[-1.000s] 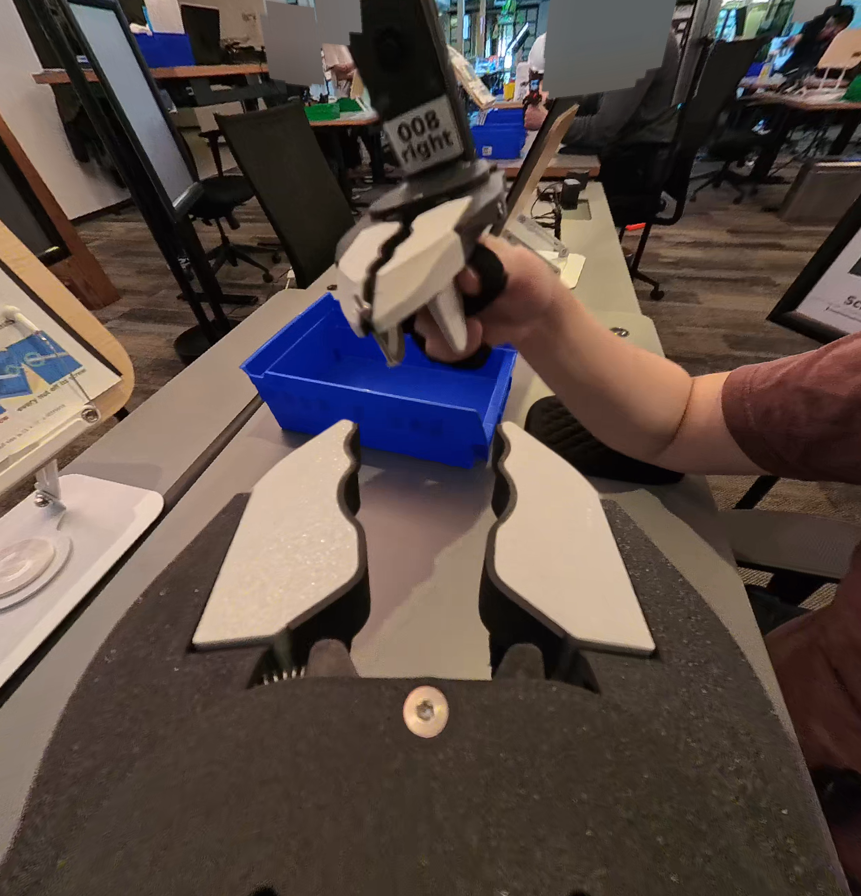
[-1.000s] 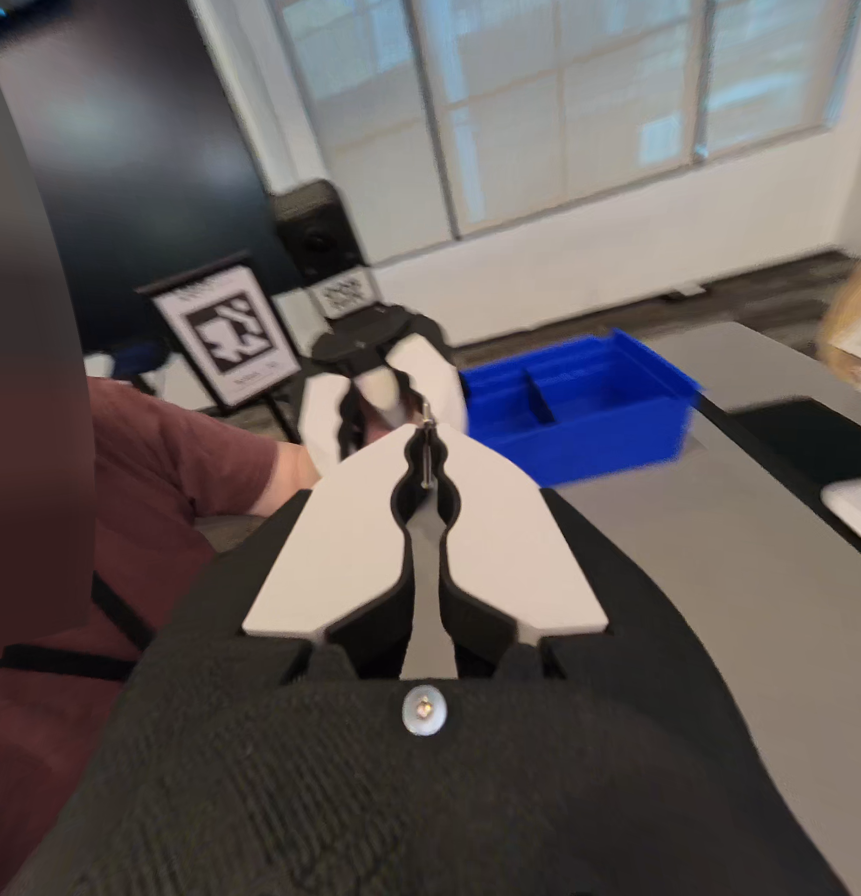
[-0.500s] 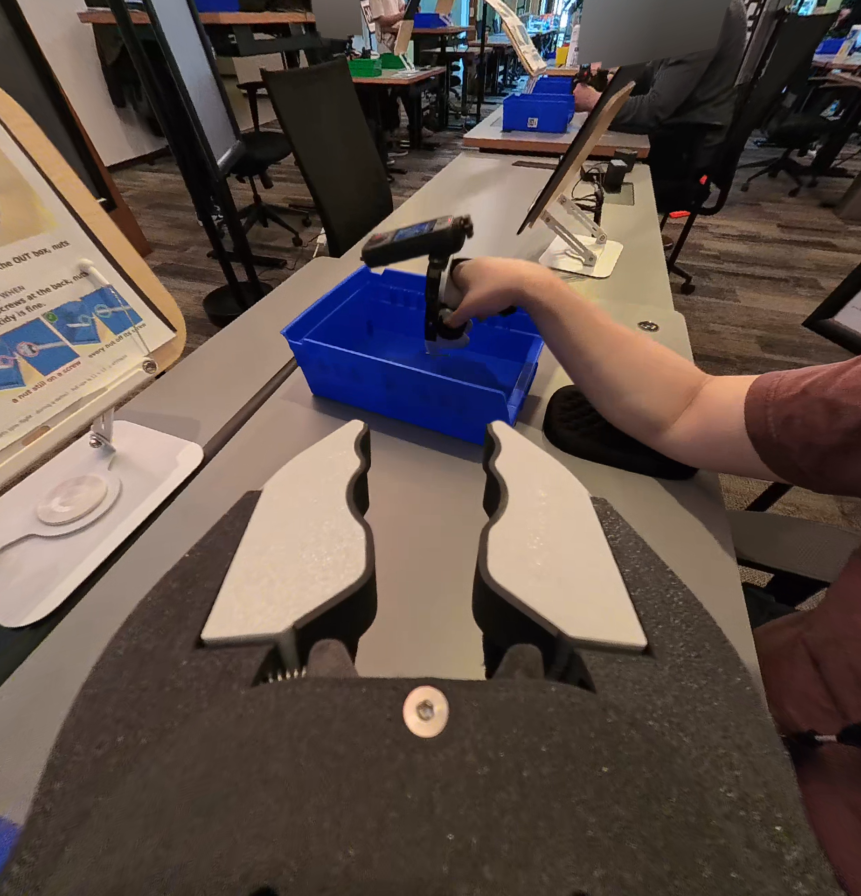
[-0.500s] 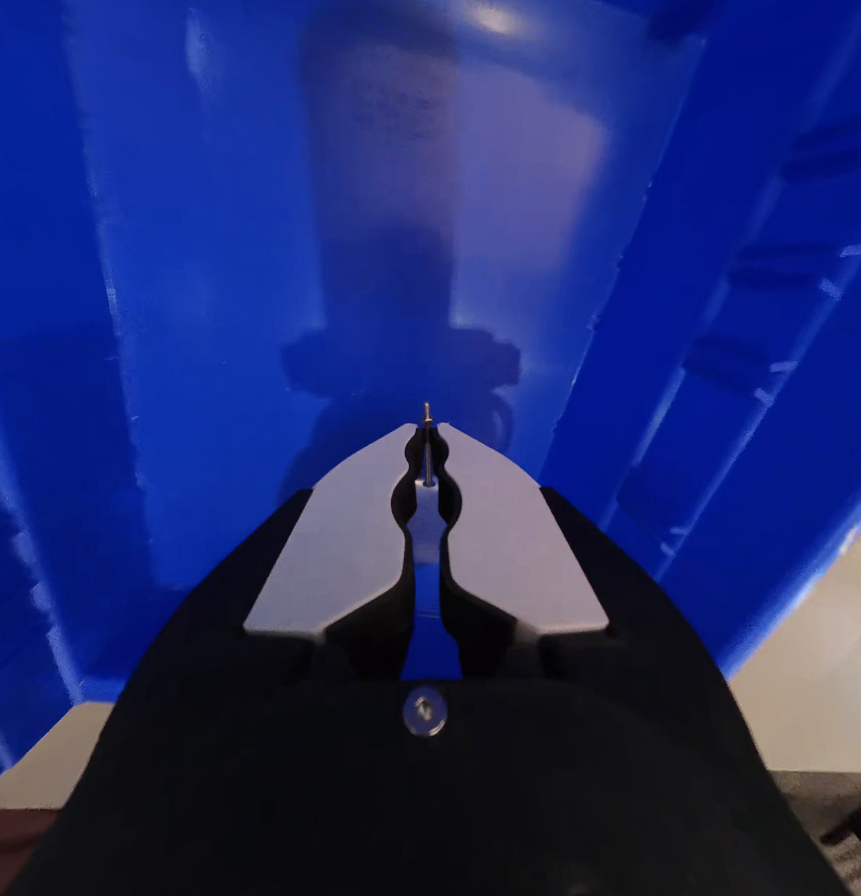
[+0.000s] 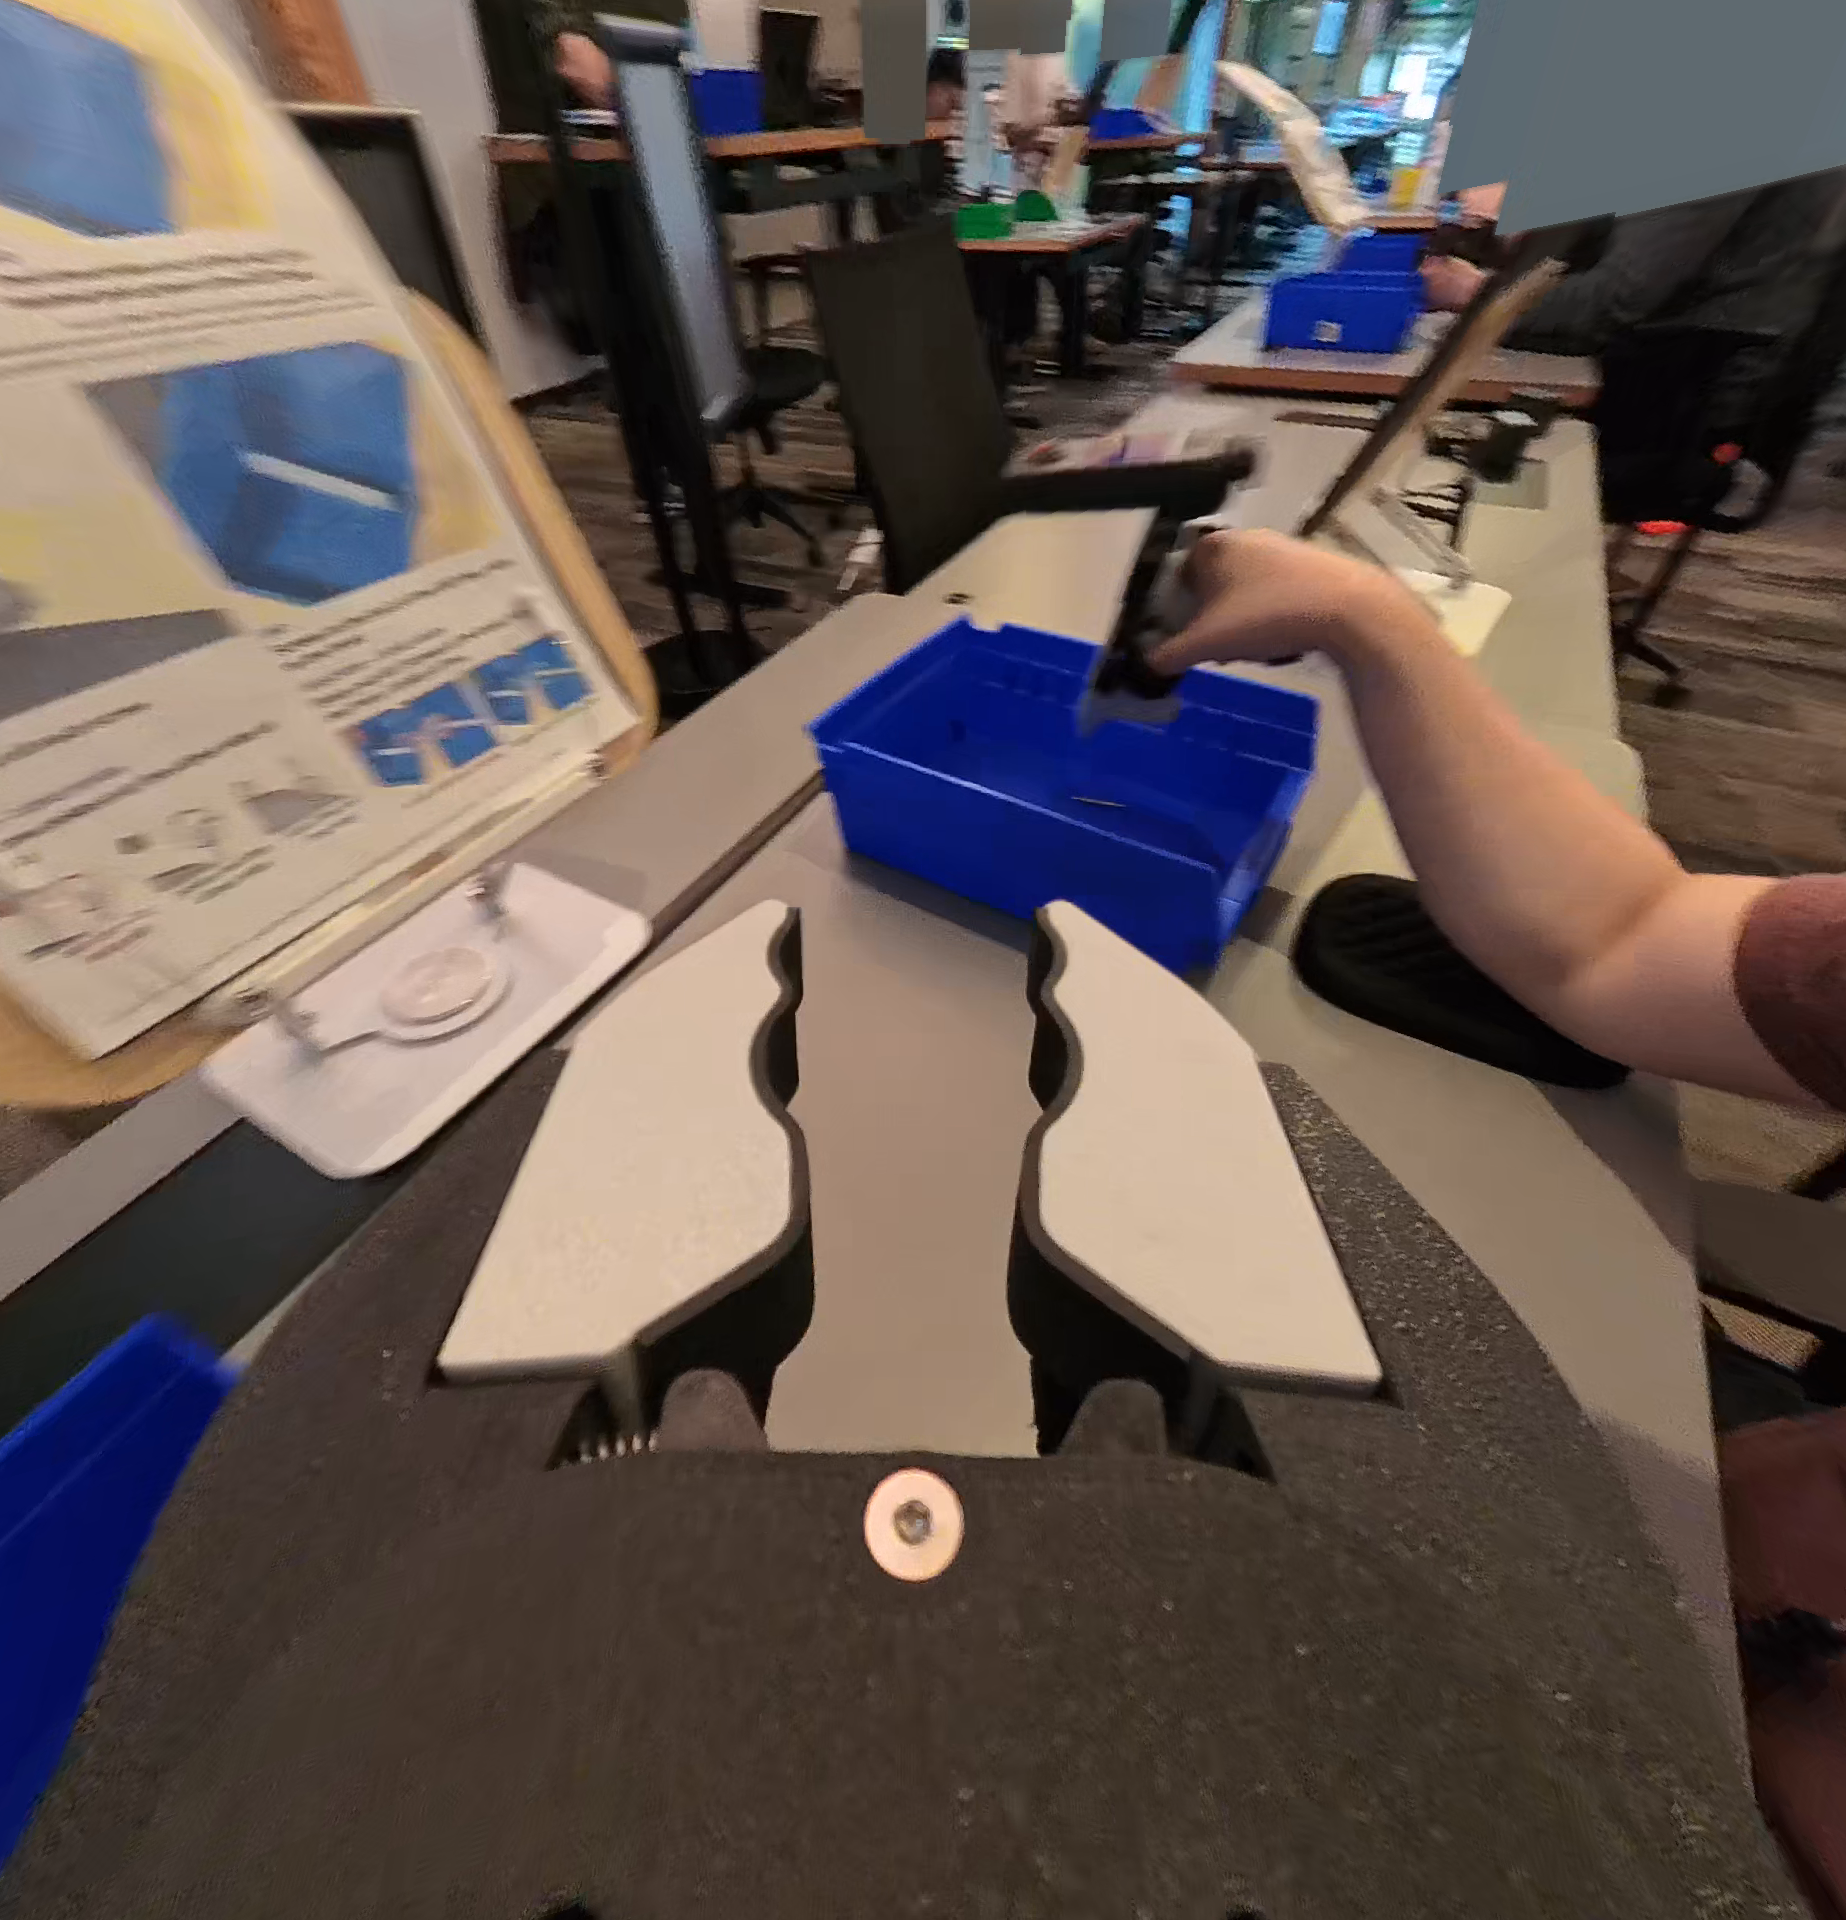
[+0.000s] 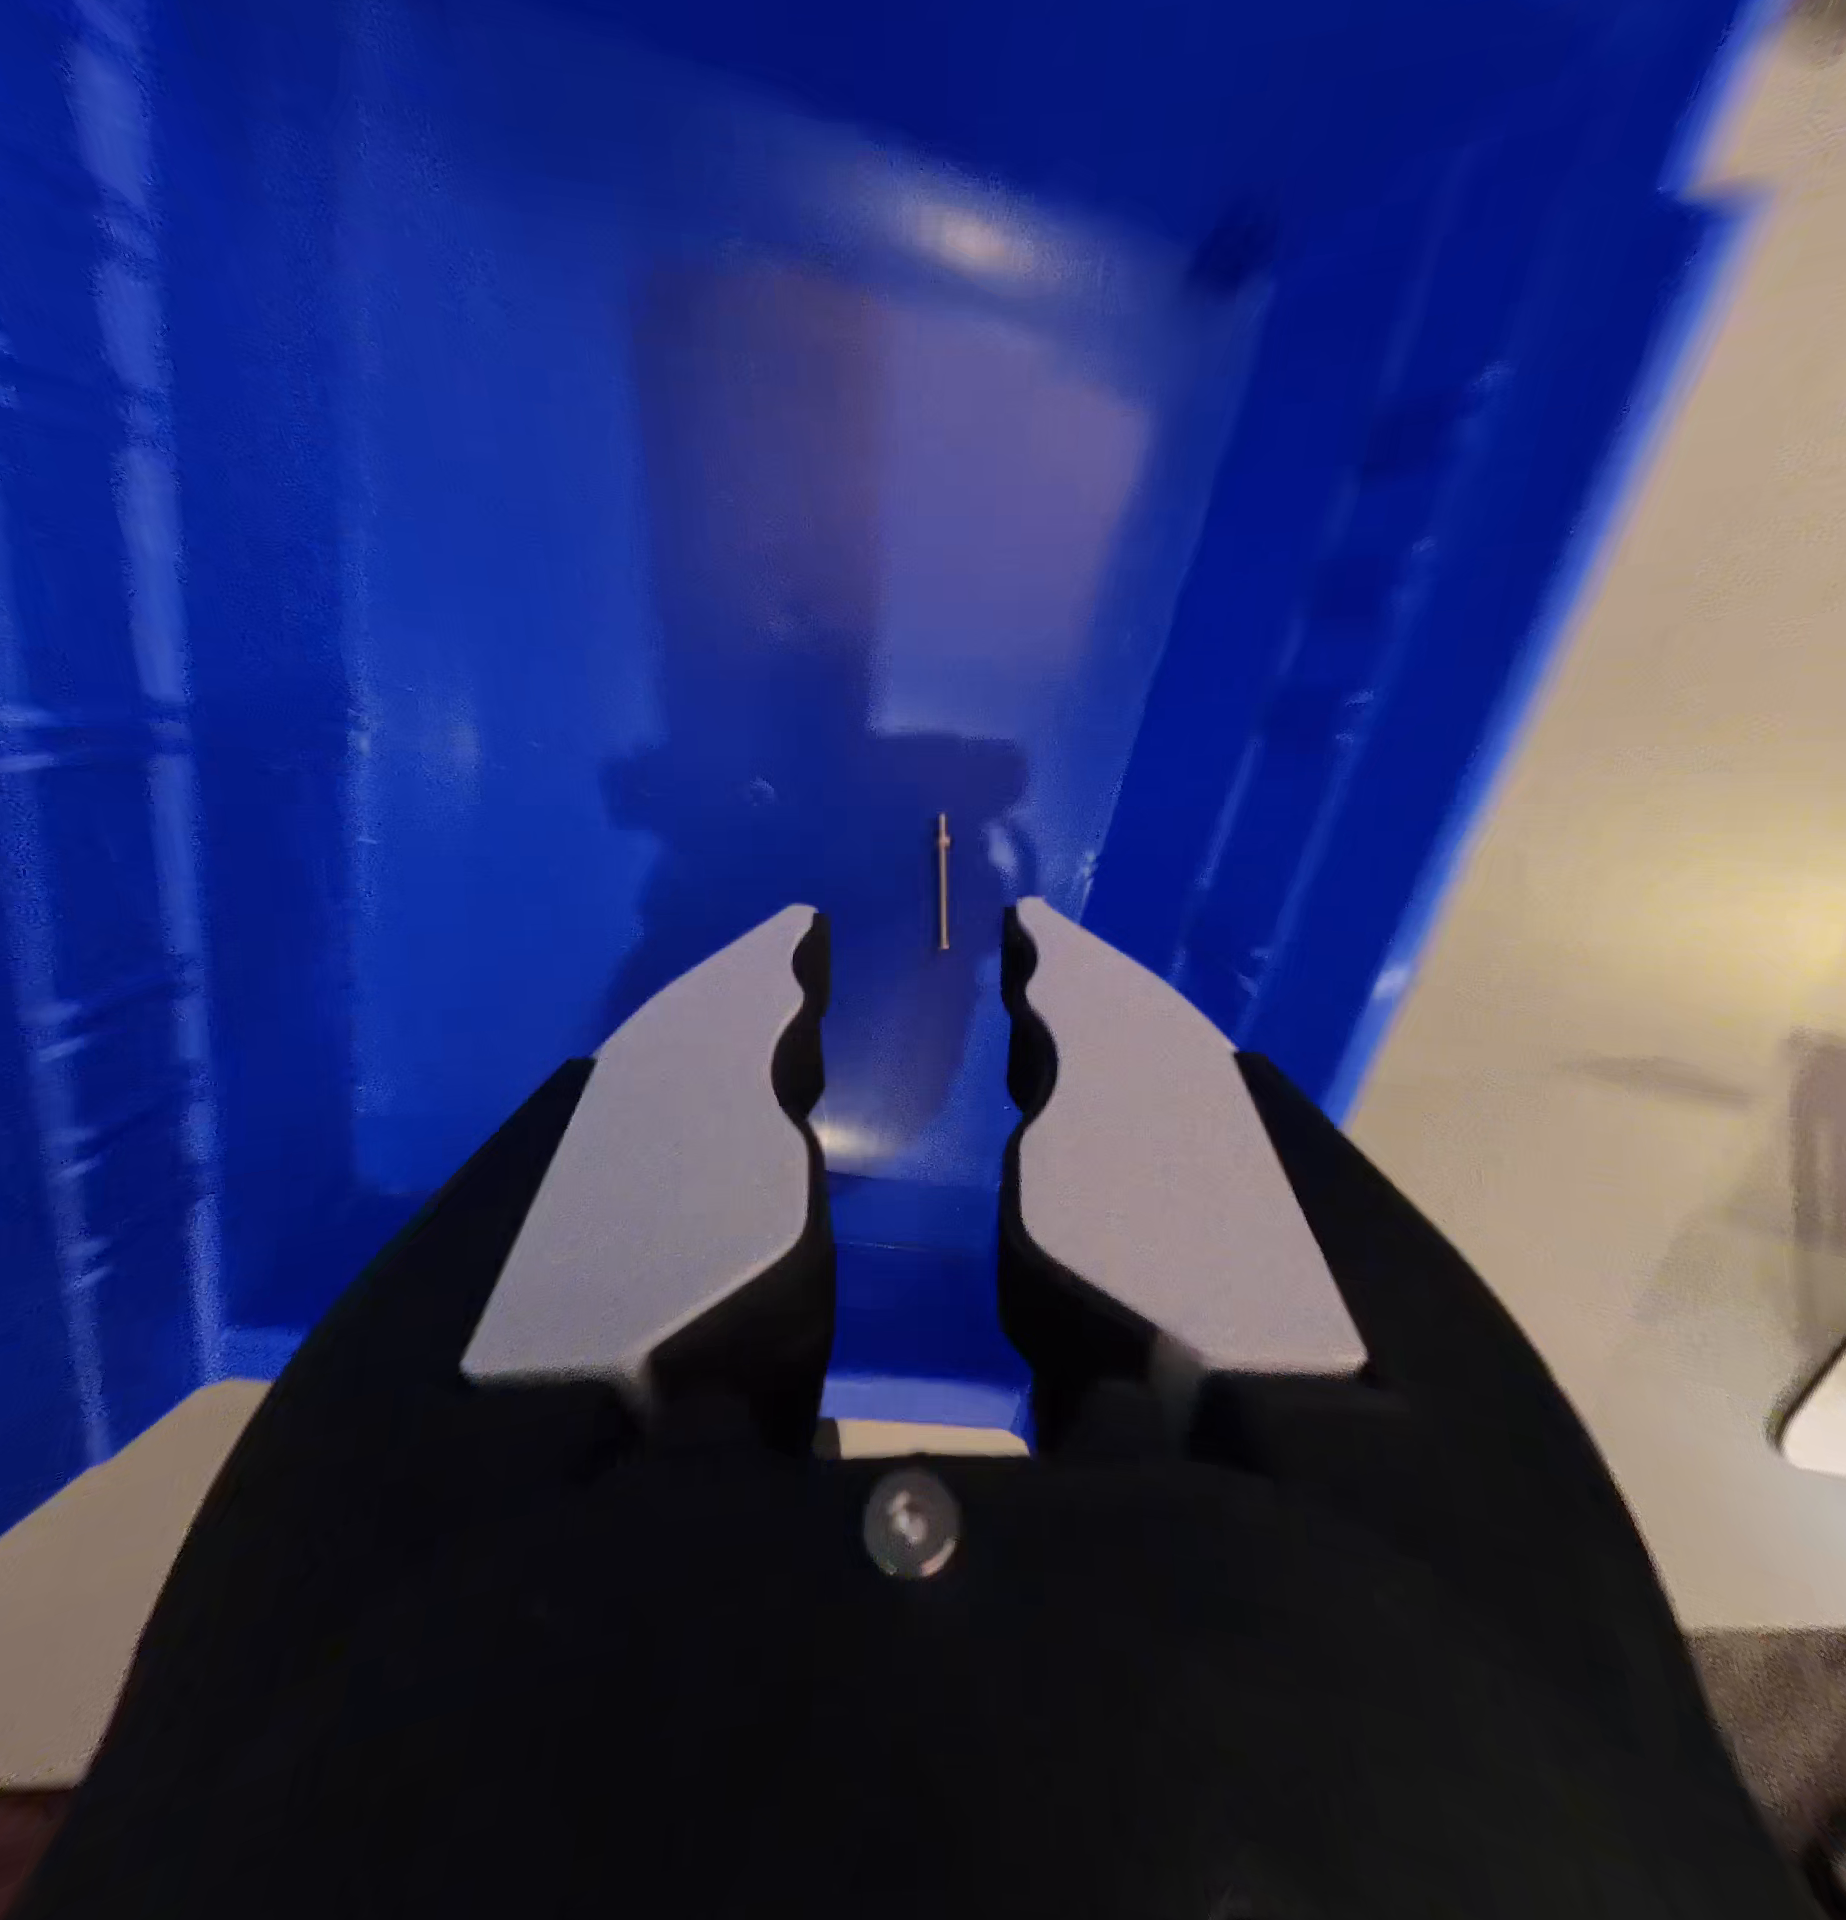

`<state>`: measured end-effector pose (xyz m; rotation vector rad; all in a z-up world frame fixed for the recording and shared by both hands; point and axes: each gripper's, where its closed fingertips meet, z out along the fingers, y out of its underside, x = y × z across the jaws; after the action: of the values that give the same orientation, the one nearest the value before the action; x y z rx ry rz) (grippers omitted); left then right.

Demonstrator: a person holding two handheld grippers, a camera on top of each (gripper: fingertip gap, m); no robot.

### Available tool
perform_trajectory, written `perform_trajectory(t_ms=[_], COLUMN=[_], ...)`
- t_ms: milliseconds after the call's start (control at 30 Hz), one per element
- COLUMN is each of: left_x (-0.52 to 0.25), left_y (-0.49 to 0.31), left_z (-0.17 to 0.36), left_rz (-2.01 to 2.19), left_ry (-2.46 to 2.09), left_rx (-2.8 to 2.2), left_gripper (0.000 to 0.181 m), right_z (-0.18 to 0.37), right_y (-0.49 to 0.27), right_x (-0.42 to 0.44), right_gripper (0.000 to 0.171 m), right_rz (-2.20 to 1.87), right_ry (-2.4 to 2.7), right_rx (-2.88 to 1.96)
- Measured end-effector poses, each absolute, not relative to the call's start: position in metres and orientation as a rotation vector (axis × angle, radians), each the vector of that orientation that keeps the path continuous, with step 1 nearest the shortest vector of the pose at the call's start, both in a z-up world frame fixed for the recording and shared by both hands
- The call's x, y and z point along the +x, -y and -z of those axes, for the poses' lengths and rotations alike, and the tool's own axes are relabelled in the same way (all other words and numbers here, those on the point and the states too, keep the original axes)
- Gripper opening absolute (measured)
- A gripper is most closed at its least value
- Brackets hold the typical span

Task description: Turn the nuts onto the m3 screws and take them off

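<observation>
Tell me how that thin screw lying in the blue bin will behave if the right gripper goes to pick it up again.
The screw looks thin and rigid, so probably stiff and very light. Lying flat on the blue bin's glossy floor, it may roll or skid. The right gripper's broad open jaws could easily nudge it away.

A: The left wrist view is evenly bright, but the instruction board (image 5: 223, 582) at nine o'clock smears with motion blur, and edges bow outward.

B: The right wrist view is dimmer; the blue bin (image 6: 379, 520) carries glare at twelve o'clock, soft throughout.

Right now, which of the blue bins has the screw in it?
The blue bin ahead under the right gripper; the screw lies on its floor. The near-left bin corner shows nothing inside.
</observation>
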<state>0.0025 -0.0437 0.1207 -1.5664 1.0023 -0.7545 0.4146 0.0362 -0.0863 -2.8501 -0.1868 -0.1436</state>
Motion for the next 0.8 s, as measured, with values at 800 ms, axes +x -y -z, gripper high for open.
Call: perform_trajectory(t_ms=[800], left_x=[-0.215], left_y=[0.000], left_z=[0.093], left_rz=[0.191], left_ry=[-0.559], left_rx=[-2.897], left_gripper=[0.020], right_z=[-0.018], right_y=[-0.031], right_x=[0.321], right_gripper=[0.036], right_rz=[0.050], right_ry=[0.584], right_rx=[-2.358])
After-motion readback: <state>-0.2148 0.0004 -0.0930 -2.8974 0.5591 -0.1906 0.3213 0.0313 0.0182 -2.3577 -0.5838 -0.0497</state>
